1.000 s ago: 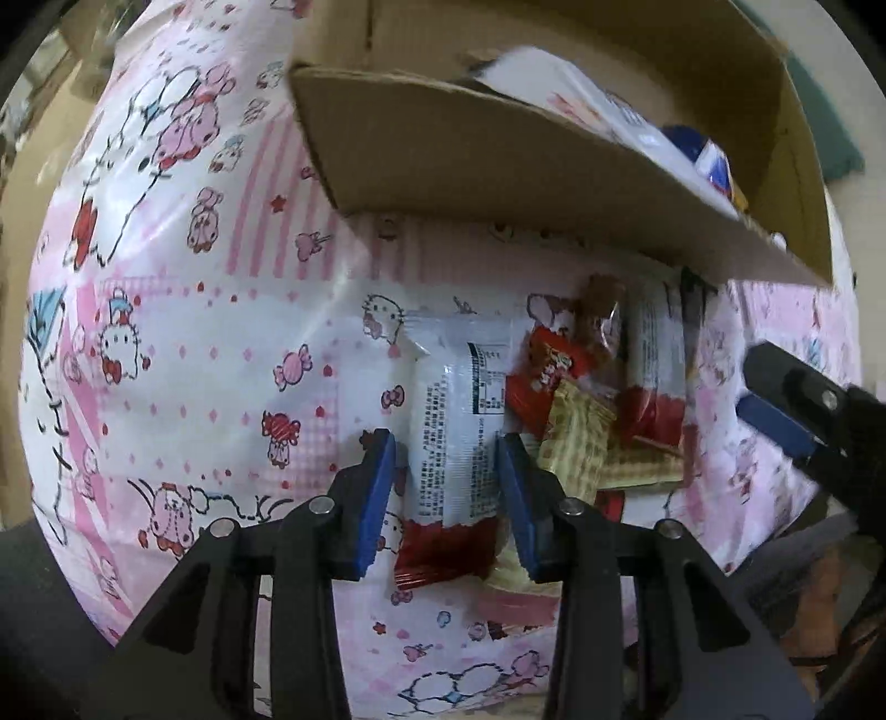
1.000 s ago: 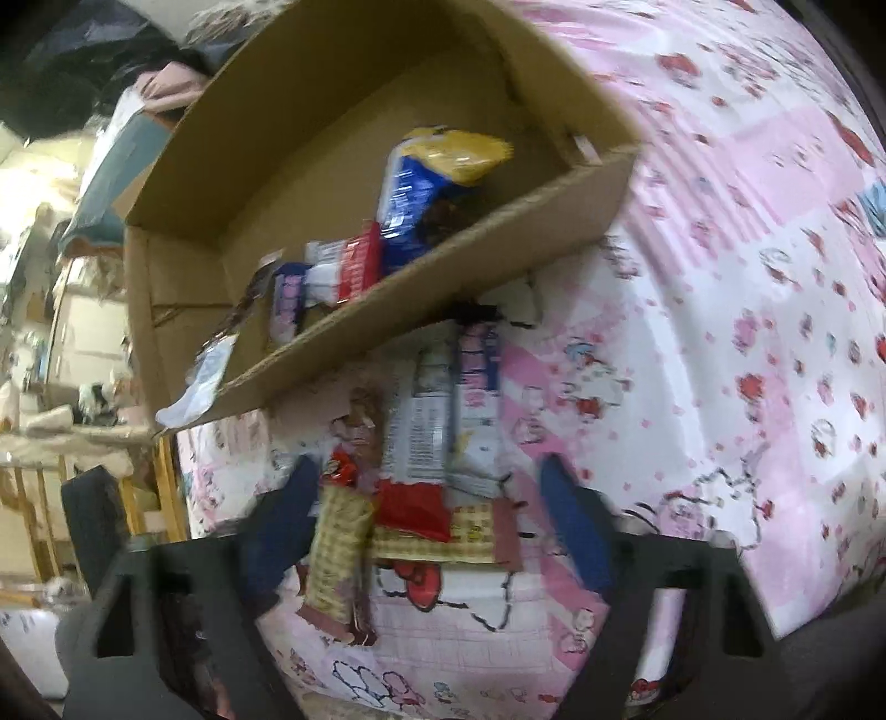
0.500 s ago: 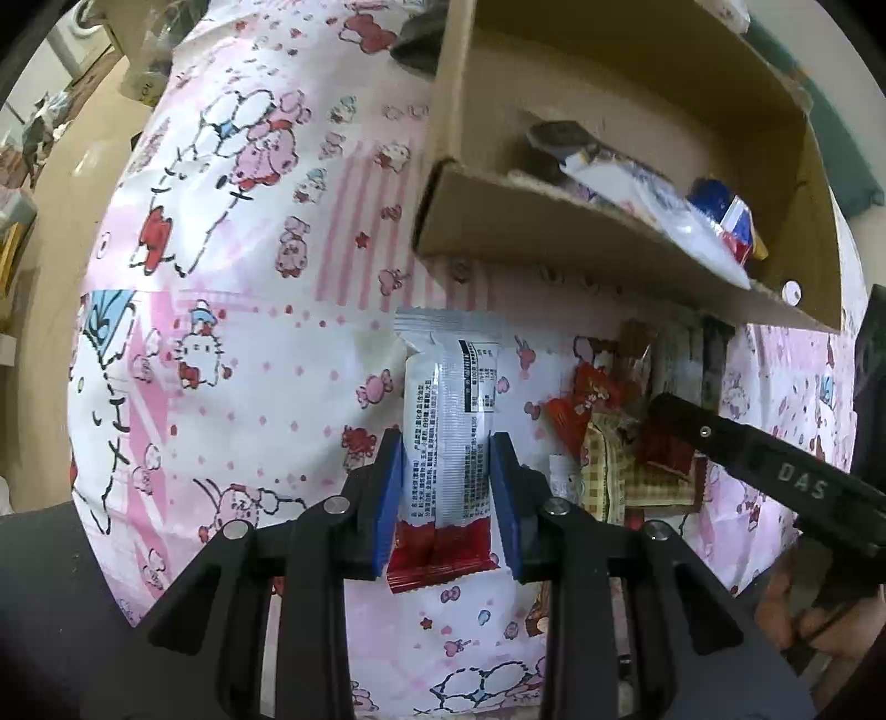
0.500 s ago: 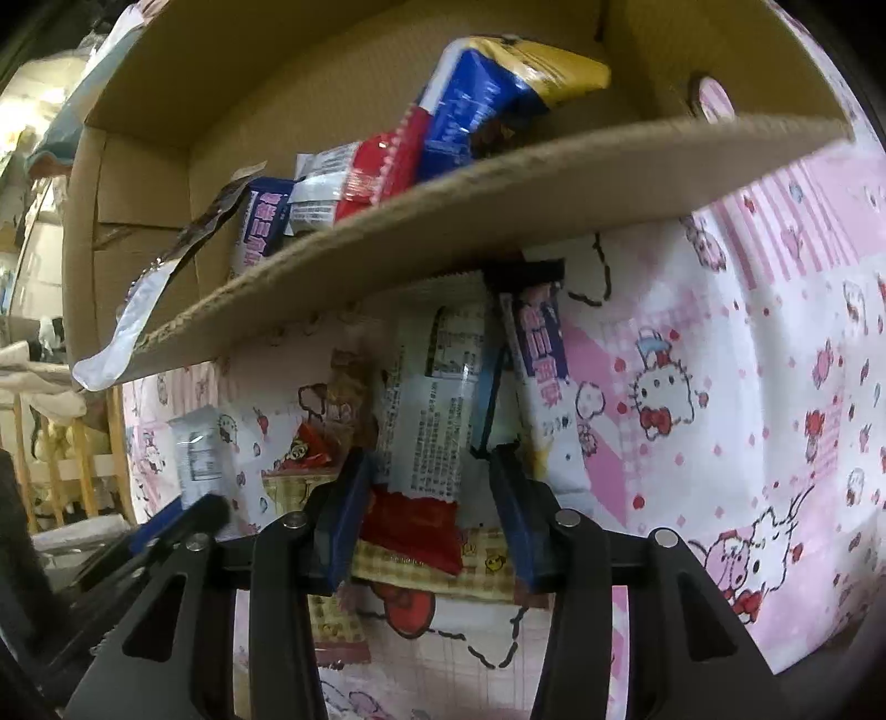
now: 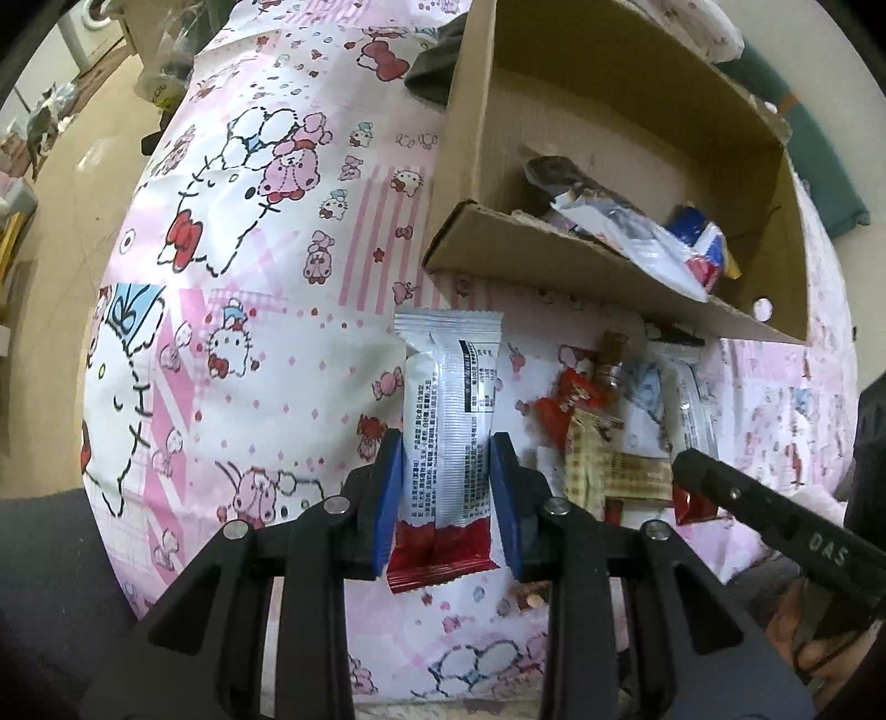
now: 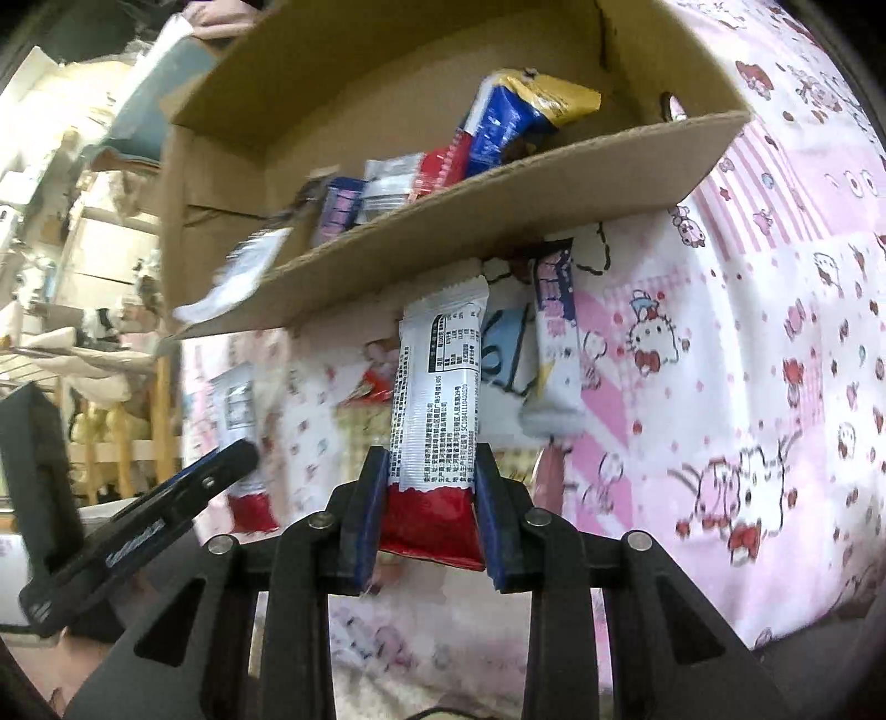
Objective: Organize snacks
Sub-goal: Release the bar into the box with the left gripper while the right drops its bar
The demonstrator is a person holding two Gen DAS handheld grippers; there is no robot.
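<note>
Left wrist view: cartoon-print pink cloth [image 5: 266,310], cardboard box [image 5: 559,266] at 1 o'clock.
Left claw [image 5: 446,493] clamps one bar [image 5: 448,415]; right claw [image 6: 429,509] clamps another bar [image 6: 437,399].

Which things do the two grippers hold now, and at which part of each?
Each holds a white-and-red snack bar near its red end: the left gripper one bar, the right gripper another bar.

Looking like lived-in home, cluttered room. Pink cartoon-cat tablecloth [image 5: 266,310] covering table, reused cardboard box [image 5: 559,260] sitting on it. Washing machine [image 5: 91,36] showing at far left edge beyond beige floor [image 5: 83,144]. Wooden rack [image 6: 141,421] standing at left in right wrist view, stacked cartons [image 6: 105,249] piling behind, blurred.
</note>
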